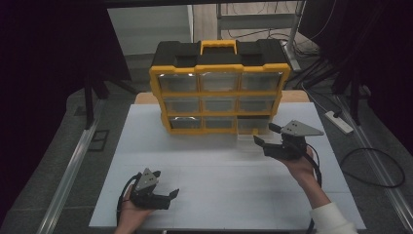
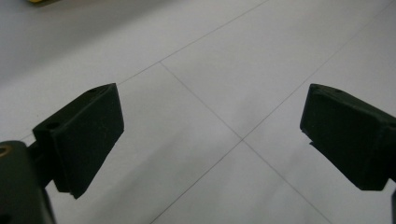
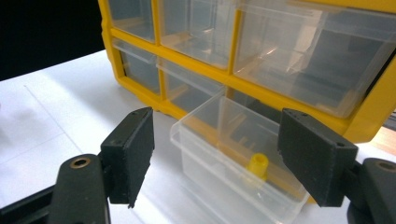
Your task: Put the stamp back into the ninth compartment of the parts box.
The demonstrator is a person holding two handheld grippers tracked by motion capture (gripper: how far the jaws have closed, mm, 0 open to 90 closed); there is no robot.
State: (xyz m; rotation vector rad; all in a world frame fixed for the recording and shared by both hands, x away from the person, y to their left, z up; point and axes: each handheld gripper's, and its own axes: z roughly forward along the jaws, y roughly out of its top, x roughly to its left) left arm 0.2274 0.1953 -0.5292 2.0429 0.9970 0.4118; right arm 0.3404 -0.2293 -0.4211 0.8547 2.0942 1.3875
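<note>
Between open right gripper (image 3: 215, 156) jaws: pulled-out clear drawer (image 3: 233, 158).

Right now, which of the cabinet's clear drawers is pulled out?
The bottom-right drawer, in front of the right hand-held gripper: it juts from the yellow cabinet with a small yellow part inside; the others sit flush.

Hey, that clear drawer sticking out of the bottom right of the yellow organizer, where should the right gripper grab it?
Probably across the front end of the clear drawer, one jaw on each side wall, coming straight in from the front. It juts out of the yellow organizer, so both side walls are exposed, and the open right gripper already straddles it. The small yellow piece inside sits low, clear of the jaws.
</note>
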